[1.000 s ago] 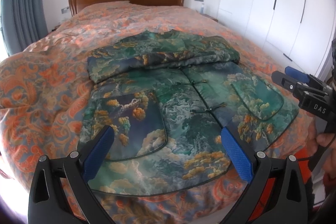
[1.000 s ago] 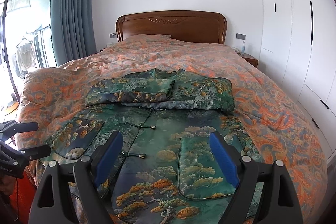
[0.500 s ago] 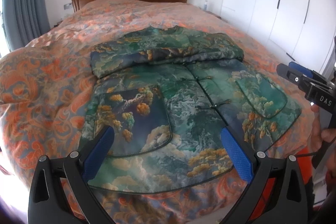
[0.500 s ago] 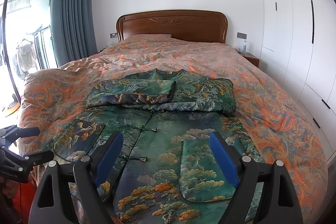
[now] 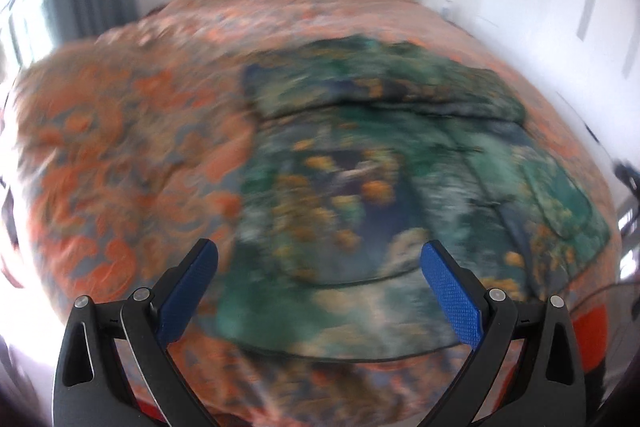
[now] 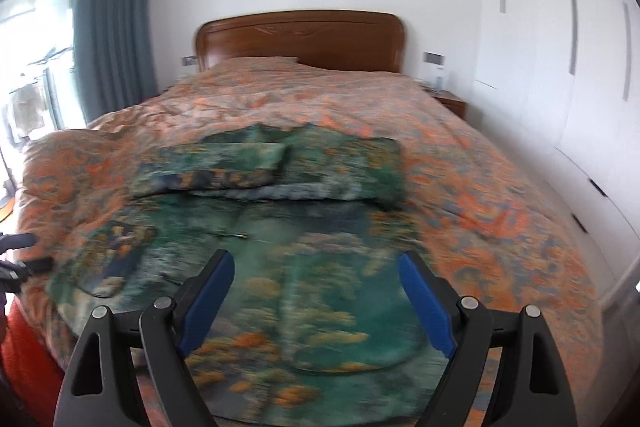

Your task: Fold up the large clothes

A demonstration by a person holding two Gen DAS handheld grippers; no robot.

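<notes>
Folding the jacket (image 6: 304,291), which lies flat on the bed (image 6: 500,195) with its sleeves already turned in, is best done when both spread, empty grippers (image 5: 318,291) (image 6: 316,297) are brought to the near hem corners and closed evenly.

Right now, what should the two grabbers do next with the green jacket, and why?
Probably bring both down to the jacket's near hem and pinch it. The left gripper and right gripper hang open above the fabric, holding nothing. The sleeves already lie folded across the top, so the bottom half on the bedspread looks next to fold up.
</notes>
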